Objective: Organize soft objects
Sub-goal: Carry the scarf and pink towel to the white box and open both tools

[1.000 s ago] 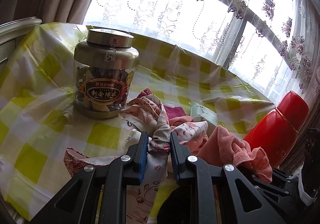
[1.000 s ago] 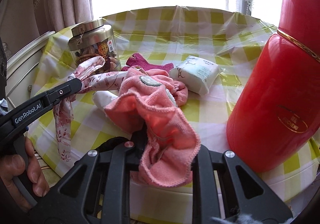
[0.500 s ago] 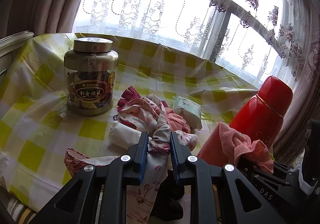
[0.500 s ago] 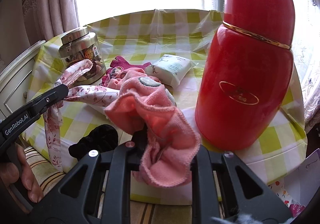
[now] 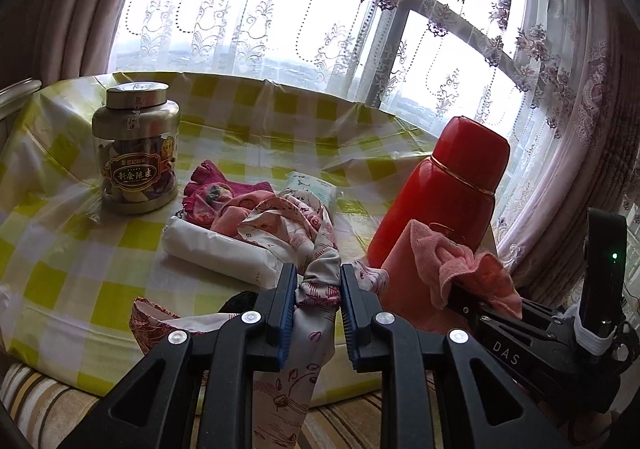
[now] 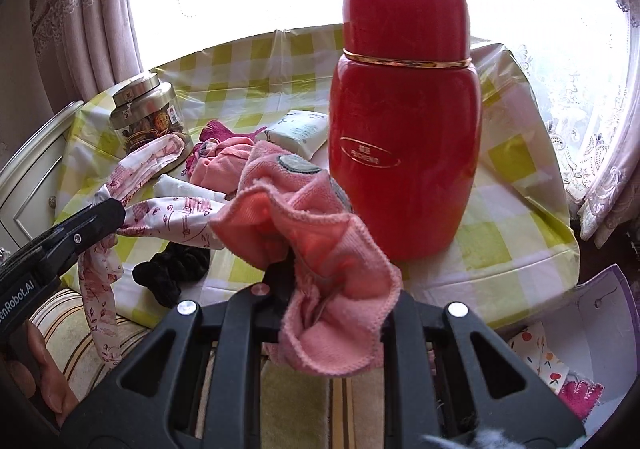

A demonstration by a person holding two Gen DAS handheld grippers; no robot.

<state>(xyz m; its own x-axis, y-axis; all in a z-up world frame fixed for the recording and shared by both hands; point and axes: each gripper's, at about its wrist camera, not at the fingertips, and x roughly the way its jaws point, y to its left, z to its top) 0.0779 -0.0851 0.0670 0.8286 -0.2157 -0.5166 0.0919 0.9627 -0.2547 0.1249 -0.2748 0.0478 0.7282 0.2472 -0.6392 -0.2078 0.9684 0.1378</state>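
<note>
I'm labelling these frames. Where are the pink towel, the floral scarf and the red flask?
pink towel [image 6: 320, 245], right wrist view, bunched middle fold.
floral scarf [image 5: 318, 285], left wrist view, gathered part between the jaws.
red flask [image 6: 404, 153], right wrist view, lower body.

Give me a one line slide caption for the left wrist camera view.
Left claw grips a floral scarf at the checkered table's edge; right claw holds a pink towel beside the red thermos.

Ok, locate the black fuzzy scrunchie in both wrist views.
Left wrist view: black fuzzy scrunchie peeks out at bottom centre, mostly hidden behind the left gripper.
Right wrist view: scrunchie lies lower left, at the table's near edge.
Shared landmark: the red flask.
</note>
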